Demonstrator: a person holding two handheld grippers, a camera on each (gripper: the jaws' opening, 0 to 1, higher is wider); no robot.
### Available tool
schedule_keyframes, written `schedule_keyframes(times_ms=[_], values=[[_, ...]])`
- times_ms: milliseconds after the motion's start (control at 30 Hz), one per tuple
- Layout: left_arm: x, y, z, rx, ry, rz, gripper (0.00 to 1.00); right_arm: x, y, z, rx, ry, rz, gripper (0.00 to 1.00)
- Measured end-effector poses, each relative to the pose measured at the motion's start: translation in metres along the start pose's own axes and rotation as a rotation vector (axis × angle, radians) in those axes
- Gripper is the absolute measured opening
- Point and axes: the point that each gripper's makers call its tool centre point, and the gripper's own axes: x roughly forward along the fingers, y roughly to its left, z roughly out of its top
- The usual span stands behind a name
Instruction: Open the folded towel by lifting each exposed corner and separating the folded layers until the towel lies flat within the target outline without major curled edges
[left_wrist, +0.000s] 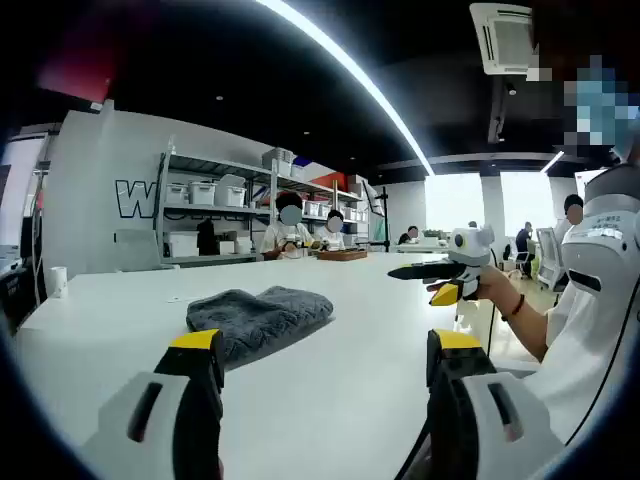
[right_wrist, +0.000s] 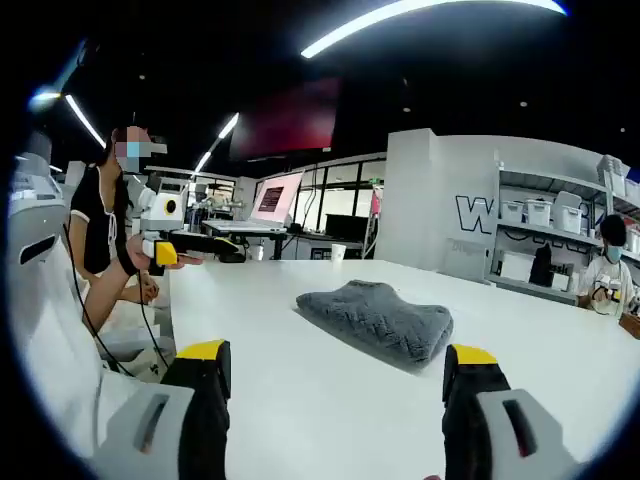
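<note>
Towel position: a folded grey towel (left_wrist: 258, 318) is seen on the white worktop (left_wrist: 380, 330), ahead of the left gripper (left_wrist: 325, 362) and slightly to its left; ahead of the right gripper (right_wrist: 335, 368) it lies near centre.
Left gripper: jaws are held wide apart, nothing between them.
Right gripper: jaws are likewise spread, empty.
Handling: the towel is judged soft, limp, light and plush; a pinch at an exposed corner of the top layer is suggested.
Long axis: it is laid roughly crosswise to both grippers.
</note>
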Motion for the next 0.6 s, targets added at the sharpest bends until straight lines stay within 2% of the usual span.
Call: schedule_keyframes(times_ms=[600], values=[[-0.0004, 0.0, 0.001, -0.001, -0.004, 0.001, 0.82, 0.0014, 0.0017, -0.0028, -0.003, 0.009, 0.008, 0.84]])
